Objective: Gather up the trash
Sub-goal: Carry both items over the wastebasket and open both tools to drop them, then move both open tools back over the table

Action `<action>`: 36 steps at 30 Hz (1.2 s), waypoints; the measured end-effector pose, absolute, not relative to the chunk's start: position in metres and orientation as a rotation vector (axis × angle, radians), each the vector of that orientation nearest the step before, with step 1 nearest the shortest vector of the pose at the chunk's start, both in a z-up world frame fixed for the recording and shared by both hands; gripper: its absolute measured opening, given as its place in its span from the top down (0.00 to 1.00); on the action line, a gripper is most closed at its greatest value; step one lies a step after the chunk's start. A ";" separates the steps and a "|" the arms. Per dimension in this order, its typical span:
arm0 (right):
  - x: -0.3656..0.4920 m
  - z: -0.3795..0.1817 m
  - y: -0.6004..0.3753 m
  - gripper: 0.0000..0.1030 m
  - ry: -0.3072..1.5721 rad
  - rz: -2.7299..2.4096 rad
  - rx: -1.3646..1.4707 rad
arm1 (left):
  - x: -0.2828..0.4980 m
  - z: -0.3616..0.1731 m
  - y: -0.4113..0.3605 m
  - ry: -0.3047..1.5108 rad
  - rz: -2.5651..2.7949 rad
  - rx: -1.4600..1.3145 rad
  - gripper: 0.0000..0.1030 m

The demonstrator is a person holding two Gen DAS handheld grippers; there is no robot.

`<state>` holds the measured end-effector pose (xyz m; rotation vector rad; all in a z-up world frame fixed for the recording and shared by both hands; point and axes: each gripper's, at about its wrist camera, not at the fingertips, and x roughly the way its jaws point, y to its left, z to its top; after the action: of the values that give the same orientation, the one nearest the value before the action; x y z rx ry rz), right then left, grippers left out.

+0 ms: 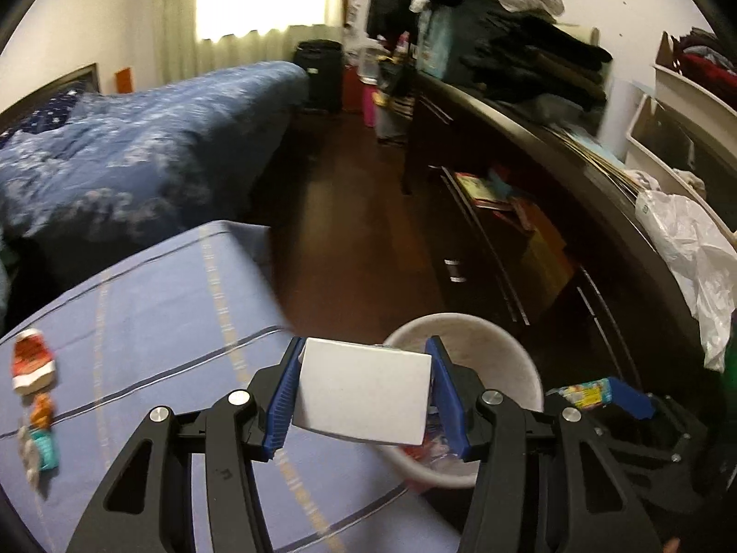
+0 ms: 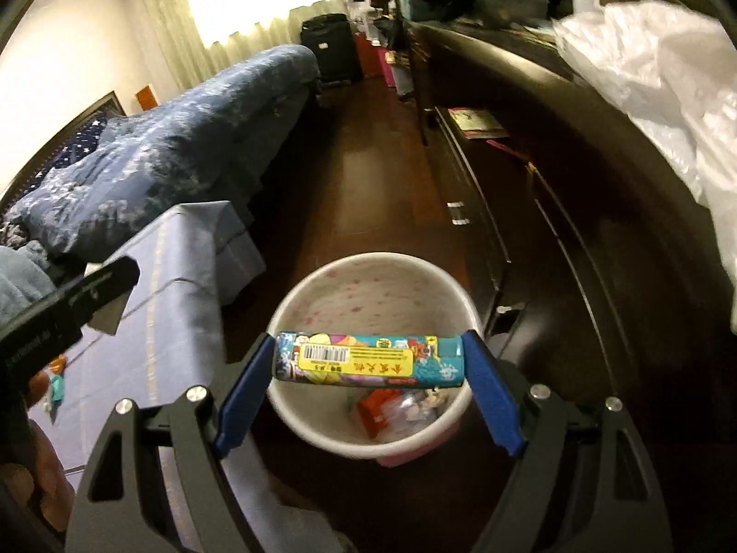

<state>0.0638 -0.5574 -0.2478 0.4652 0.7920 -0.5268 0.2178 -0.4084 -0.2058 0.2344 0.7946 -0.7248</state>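
My left gripper [image 1: 364,391] is shut on a white box [image 1: 364,391] and holds it beside the near-left rim of a white waste bin [image 1: 497,336]. My right gripper [image 2: 371,359] is shut on a long colourful packet [image 2: 368,359] and holds it level over the bin [image 2: 368,290]. Wrappers [image 2: 391,410] lie in the bin's bottom. In the left wrist view the right gripper [image 1: 612,396] with its packet [image 1: 587,391] shows right of the bin. More wrappers [image 1: 32,359] lie on the blue cloth at the far left.
A blue striped cloth [image 1: 161,322] covers the surface at the left. A bed with a dark blue quilt [image 1: 138,147] stands behind it. A dark sideboard [image 2: 529,193] runs along the right with a white plastic bag [image 2: 668,69] on top. Dark wood floor [image 2: 368,161] lies between.
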 end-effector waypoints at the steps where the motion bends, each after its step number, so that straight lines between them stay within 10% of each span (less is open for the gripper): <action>1: 0.065 -0.253 -0.563 0.21 0.796 -0.522 0.465 | 0.220 -0.209 -0.421 0.795 -0.739 0.243 0.48; 9: 0.085 -0.286 -0.583 0.21 0.832 -0.504 0.460 | 0.235 -0.232 -0.473 0.836 -0.780 0.266 0.48; 14: 0.093 -0.295 -0.583 0.18 0.831 -0.511 0.404 | 0.239 -0.234 -0.480 0.838 -0.767 0.254 0.18; 36: 0.098 -0.243 -0.483 0.11 0.820 -0.349 0.319 | 0.249 -0.214 -0.303 0.780 -0.411 0.203 0.10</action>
<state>0.0984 -0.4830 -0.2433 0.3191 0.8197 -0.3491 0.2486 -0.3031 -0.2140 0.2027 0.7801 -0.4108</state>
